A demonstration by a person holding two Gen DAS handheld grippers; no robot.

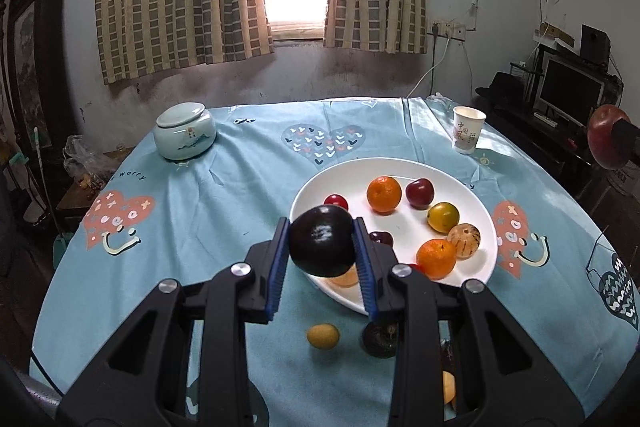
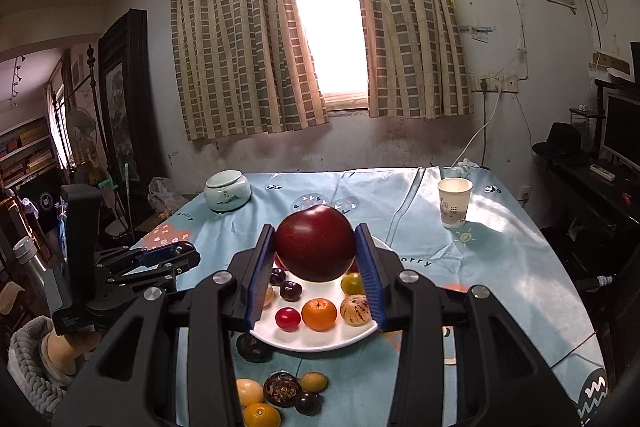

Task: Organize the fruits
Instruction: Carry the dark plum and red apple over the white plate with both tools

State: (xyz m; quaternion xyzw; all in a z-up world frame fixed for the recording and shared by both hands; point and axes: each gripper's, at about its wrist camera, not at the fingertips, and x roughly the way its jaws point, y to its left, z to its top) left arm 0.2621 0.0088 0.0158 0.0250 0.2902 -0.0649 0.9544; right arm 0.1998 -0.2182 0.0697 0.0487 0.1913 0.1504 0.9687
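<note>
- Left tongs (image 1: 322, 243) clamped on a dark plum (image 1: 322, 242), held above the near-left rim of the white plate (image 1: 404, 223).
- Right tongs (image 2: 316, 245) clamped on a red apple (image 2: 315, 243), held over the plate's far half.
- Risk: both fruits are round and glossy, gripped near their widest girth; a tilt or a loosened squeeze could let one slip, drop and roll.
- Risk: the plate is crowded just beyond the left tongs with oranges (image 1: 384, 193), a yellow-green fruit (image 1: 443, 217) and a striped fruit (image 1: 463, 246); a careless drop may knock them off.
- Risk: both tongs converging on one plate may collide.
- Room: open cloth on the counter (image 1: 192, 211) left of the left tongs; loose fruit (image 2: 314, 381) lies beneath the right tongs; paper cup (image 2: 454, 202) stands well apart, ahead and to the right.
</note>
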